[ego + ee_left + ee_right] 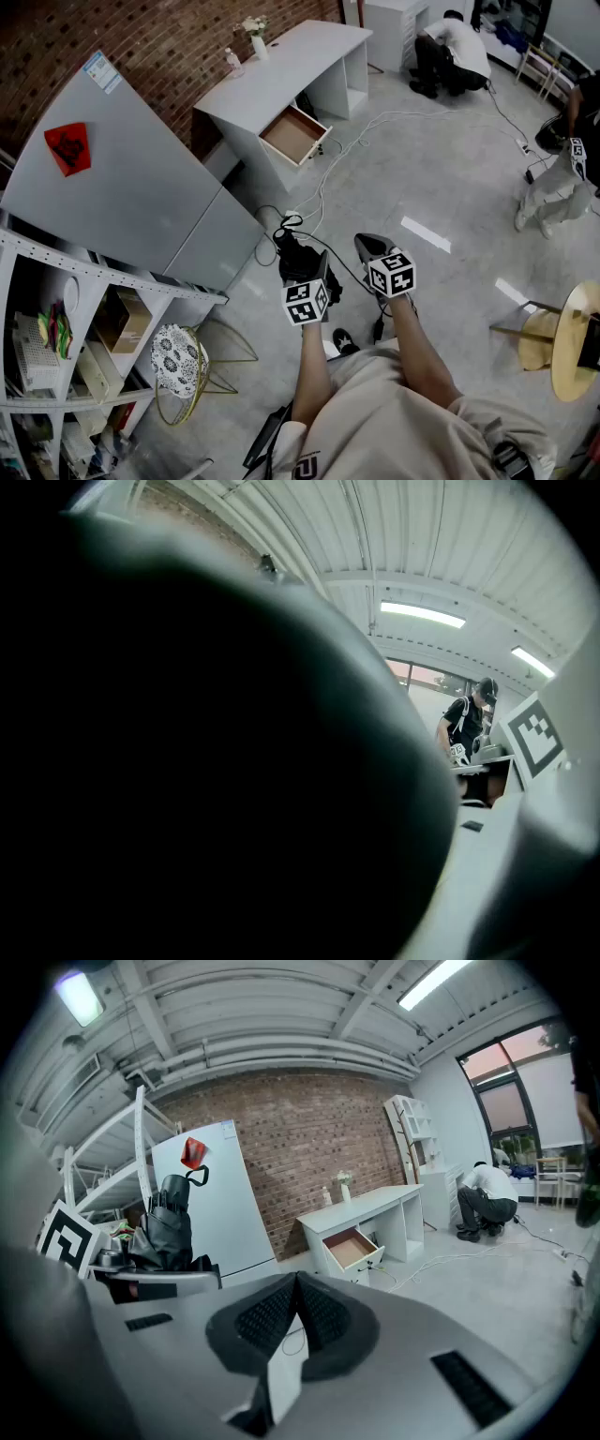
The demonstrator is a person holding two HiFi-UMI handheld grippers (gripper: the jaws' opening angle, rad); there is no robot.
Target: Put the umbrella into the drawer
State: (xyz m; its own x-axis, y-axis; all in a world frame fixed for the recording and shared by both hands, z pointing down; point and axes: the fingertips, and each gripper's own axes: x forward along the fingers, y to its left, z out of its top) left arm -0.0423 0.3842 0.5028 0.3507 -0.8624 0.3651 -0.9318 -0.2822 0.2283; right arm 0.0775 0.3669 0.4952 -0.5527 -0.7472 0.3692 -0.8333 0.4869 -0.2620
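Pinching the folded black umbrella [169, 1221], the left tongs [297, 264] hold it upright out over the floor, and its dark bulk fills the left gripper view. Just beside them, the right tongs [294, 1283] are pressed together with nothing between them. Well apart ahead, the drawer [293, 134] stands pulled open from the white surface [281, 66] by the brick wall [169, 37].
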